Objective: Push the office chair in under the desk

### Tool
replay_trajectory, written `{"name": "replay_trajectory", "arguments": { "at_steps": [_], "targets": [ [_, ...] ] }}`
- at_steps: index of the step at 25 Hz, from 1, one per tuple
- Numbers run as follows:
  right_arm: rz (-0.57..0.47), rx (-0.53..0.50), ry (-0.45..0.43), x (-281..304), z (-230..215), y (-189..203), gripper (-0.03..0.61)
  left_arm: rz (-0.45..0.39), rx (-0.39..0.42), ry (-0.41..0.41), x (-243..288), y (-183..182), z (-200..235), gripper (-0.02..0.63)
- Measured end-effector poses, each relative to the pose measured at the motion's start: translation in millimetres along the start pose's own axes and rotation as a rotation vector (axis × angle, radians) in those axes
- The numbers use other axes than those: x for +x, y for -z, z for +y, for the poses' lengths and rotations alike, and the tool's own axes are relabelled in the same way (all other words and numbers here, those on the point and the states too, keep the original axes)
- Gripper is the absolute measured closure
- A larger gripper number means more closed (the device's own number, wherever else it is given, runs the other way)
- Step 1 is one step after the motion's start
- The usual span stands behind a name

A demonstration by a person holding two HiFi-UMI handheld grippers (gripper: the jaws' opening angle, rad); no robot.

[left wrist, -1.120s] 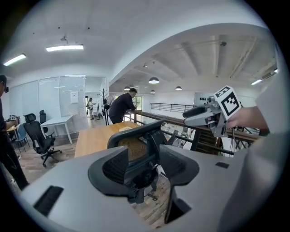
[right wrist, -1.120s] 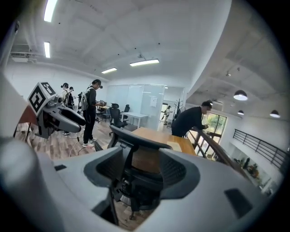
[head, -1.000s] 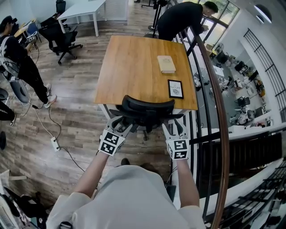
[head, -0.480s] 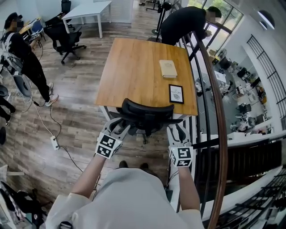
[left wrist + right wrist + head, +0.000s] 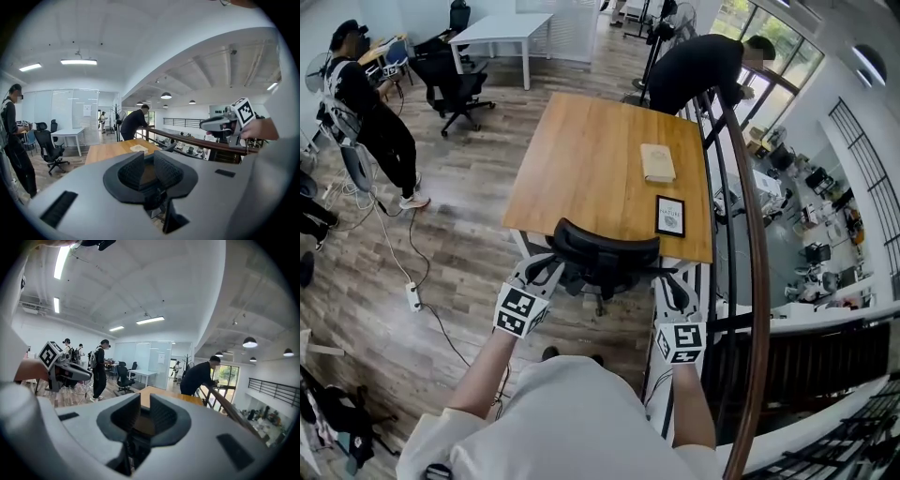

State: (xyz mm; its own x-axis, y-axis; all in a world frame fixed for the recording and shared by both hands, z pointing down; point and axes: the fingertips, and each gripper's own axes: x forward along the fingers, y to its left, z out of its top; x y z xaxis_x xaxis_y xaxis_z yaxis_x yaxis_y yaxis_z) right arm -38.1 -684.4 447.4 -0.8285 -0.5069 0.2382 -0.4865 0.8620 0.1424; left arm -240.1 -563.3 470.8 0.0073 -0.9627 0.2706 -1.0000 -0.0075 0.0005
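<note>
The black office chair (image 5: pixel 605 251) stands at the near edge of the wooden desk (image 5: pixel 591 159), its curved backrest toward me and its seat under the top. My left gripper (image 5: pixel 546 270) is at the backrest's left side and my right gripper (image 5: pixel 673 284) at its right side. I cannot tell whether either touches the chair. In the left gripper view the left gripper (image 5: pixel 149 167) has its jaws closing, with a narrow gap and nothing between them. The right gripper (image 5: pixel 144 412) is the same in its own view, with only the desk top showing through the gap.
A book (image 5: pixel 657 162) and a small framed picture (image 5: pixel 669 215) lie on the desk's right half. A dark railing (image 5: pixel 750 234) runs close along the right. One person (image 5: pixel 694 66) leans at the far end and another (image 5: pixel 370 103) stands left. A power strip (image 5: pixel 413 298) lies on the floor.
Both grippers have drawn back a little toward me along the chair's sides. The chair sits closer in at the desk's edge. The view has tilted to show more of the room.
</note>
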Motion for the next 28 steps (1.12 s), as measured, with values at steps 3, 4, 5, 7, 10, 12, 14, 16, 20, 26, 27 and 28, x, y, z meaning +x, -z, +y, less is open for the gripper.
{"name": "replay_trajectory", "arguments": {
  "at_steps": [3,4,5,7,10,12,14,16,20,26,27,28],
  "targets": [
    [-0.014,-0.002,-0.006,-3,-6,-7,0.529,-0.019,-0.010,-0.015,-2,-9,-3,0.575],
    [-0.021,-0.002,-0.008,-3,-8,-9,0.537,-0.026,-0.011,-0.018,-1,-12,-3,0.585],
    [-0.028,-0.003,-0.011,-4,-10,-12,0.545,-0.032,-0.009,-0.022,-1,-14,-3,0.591],
    [-0.039,-0.011,-0.015,-5,-11,-15,0.564,-0.038,-0.008,-0.030,-1,-16,-3,0.598],
    [-0.053,-0.018,-0.015,-6,-12,-17,0.575,-0.039,-0.020,-0.037,-2,-14,-4,0.611],
    [-0.063,-0.016,-0.015,-8,-14,-19,0.575,-0.040,-0.027,-0.040,-2,-14,-5,0.620],
    [-0.067,-0.013,-0.019,-8,-15,-20,0.575,-0.037,-0.029,-0.039,-2,-14,-6,0.620],
    [-0.068,-0.009,-0.022,-7,-17,-20,0.575,-0.038,-0.024,-0.036,0,-15,-7,0.620],
    [-0.071,-0.007,-0.024,-7,-21,-19,0.577,-0.044,-0.025,-0.033,3,-17,-11,0.620],
    [-0.069,-0.004,-0.033,-8,-21,-17,0.577,-0.046,-0.022,-0.032,5,-17,-14,0.620],
    [-0.069,-0.004,-0.035,-7,-21,-17,0.577,-0.046,-0.022,-0.032,5,-17,-14,0.620],
    [-0.069,-0.004,-0.037,-7,-20,-17,0.577,-0.045,-0.022,-0.032,5,-17,-14,0.620]
  ]
}}
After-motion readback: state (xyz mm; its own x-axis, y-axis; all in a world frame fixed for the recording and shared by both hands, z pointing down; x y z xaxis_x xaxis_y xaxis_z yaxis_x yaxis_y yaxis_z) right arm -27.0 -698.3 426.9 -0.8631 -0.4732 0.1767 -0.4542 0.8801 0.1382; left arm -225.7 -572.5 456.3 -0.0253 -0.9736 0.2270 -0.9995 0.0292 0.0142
